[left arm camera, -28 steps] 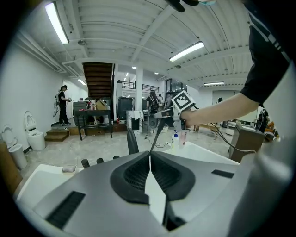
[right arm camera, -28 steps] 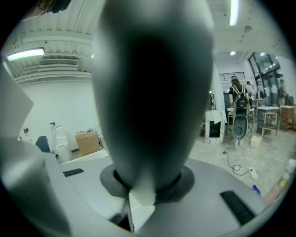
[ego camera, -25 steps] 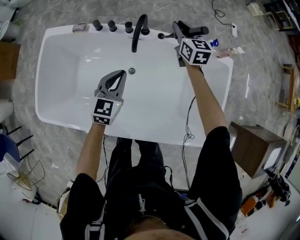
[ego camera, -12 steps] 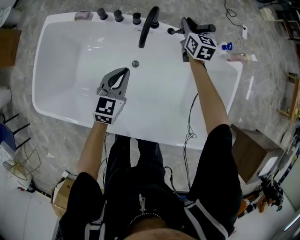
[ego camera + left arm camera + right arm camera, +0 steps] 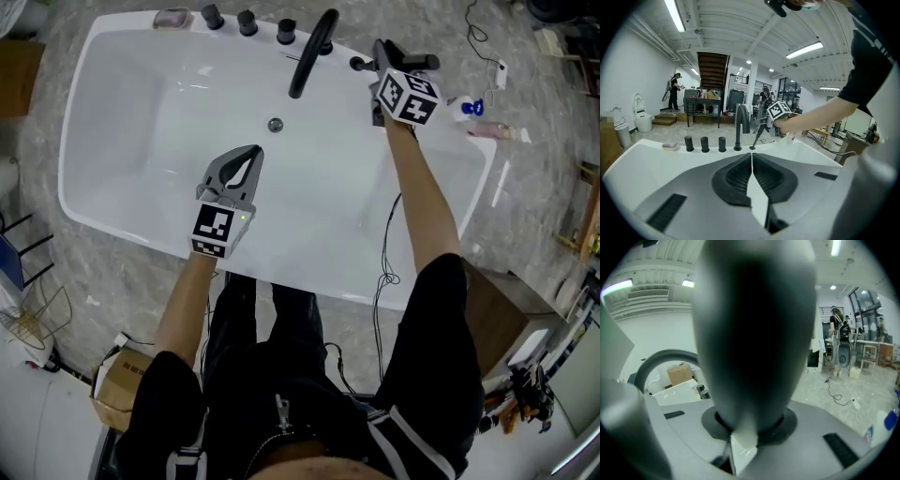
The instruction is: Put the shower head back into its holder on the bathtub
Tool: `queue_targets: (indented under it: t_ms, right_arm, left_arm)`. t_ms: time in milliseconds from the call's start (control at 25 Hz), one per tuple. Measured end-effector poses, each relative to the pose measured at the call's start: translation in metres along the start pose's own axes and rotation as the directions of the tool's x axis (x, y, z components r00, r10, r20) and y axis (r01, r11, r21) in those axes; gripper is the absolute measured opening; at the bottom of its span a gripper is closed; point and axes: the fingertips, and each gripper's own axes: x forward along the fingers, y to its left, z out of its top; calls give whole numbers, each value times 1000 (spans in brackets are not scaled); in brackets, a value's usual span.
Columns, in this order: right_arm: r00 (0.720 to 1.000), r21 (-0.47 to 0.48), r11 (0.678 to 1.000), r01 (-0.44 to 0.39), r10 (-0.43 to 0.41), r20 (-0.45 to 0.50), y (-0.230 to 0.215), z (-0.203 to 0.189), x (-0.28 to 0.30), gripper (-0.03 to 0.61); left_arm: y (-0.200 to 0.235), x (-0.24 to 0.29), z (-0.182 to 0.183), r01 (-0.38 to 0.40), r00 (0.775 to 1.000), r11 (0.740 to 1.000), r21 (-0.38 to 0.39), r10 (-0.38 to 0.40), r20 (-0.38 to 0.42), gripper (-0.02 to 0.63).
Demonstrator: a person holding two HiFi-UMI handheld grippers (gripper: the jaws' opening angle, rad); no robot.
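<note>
Clenched on the shower head (image 5: 754, 324), the right gripper's (image 5: 382, 52) jaws stand part-way apart, with the dark handle filling the space between them and blocking most of the right gripper view. The left gripper's (image 5: 751, 157) jaws are pressed tip to tip with nothing between them.

In the head view the right gripper sits at the far rim of the bathtub (image 5: 73, 169), just right of the curved black faucet spout (image 5: 314, 52). The shower head's handle (image 5: 419, 62) pokes out beside the jaws. From the left gripper view, the slim wand slants down from that gripper to a small black holder (image 5: 752, 148) on the rim; whether it is seated there cannot be told.

The left gripper (image 5: 255, 152) hangs over the white basin, near the drain (image 5: 275, 124) and well apart from the right one. Three black knobs (image 5: 247, 21) line the rim left of the spout.
</note>
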Motion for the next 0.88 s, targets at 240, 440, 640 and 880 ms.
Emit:
queue_targets:
  t_ms: [240, 440, 640, 880]
  right_arm:
    - [1000, -28, 1000, 7, -8, -27, -5, -15, 20, 84]
    - [999, -28, 999, 25, -26, -45, -13, -27, 38, 84]
    - [998, -7, 999, 37, -38, -54, -21, -40, 46, 86]
    - [997, -15, 999, 41, -42, -57, -25, -54, 65, 84]
  left_arm:
    - [1, -2, -11, -8, 1000, 1000, -22, 8, 0, 28]
    - [2, -5, -25, -11, 1000, 999, -38, 11, -12, 28]
    - [-2, -10, -37, -13, 1000, 998, -65, 12, -24, 28]
    - [1, -21, -54, -32, 998, 996, -86, 28, -51, 28]
